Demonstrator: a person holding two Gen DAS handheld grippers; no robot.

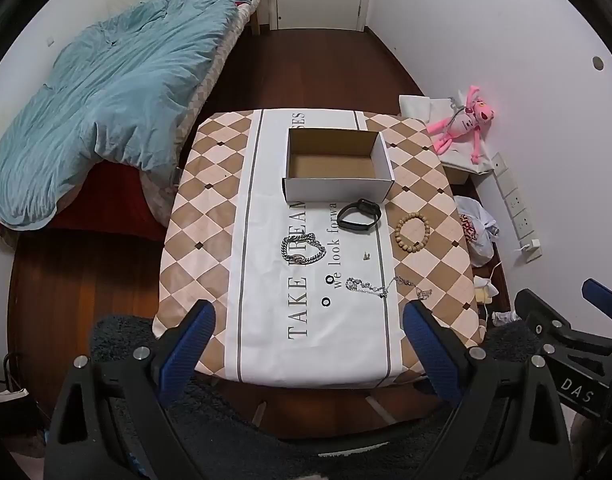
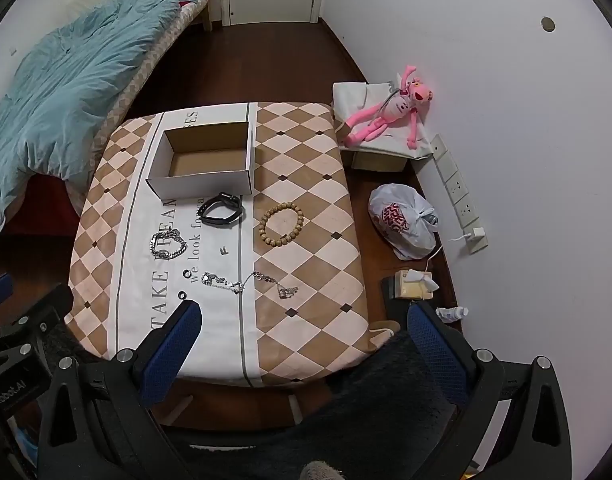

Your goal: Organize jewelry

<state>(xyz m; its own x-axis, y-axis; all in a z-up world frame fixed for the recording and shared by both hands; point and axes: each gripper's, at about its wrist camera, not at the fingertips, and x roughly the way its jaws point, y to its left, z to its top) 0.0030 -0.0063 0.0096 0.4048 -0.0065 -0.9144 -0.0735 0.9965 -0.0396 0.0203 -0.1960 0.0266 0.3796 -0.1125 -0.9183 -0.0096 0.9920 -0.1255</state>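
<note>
An open cardboard box [image 1: 380,156] [image 2: 201,186] stands empty at the far side of the table. In front of it lie a black watch [image 1: 360,216] [image 2: 221,209], a wooden bead bracelet [image 1: 412,233] [image 2: 281,225], a silver chain bracelet [image 1: 303,249] [image 2: 167,245], a thin silver necklace [image 1: 386,287] [image 2: 245,282], two small black rings [image 1: 328,279] [image 2: 185,273] and a tiny earring [image 1: 366,255] [image 2: 224,251]. My left gripper [image 1: 310,316] is open and empty above the table's near edge. My right gripper [image 2: 303,316] is open and empty, also near that edge.
The table [image 1: 209,208] [image 2: 306,320] has a checked cloth. A bed with a blue duvet [image 1: 105,100] is at the left. A pink plush toy [image 2: 386,114], a plastic bag [image 2: 404,222] and a power strip [image 2: 458,192] are at the right by the wall.
</note>
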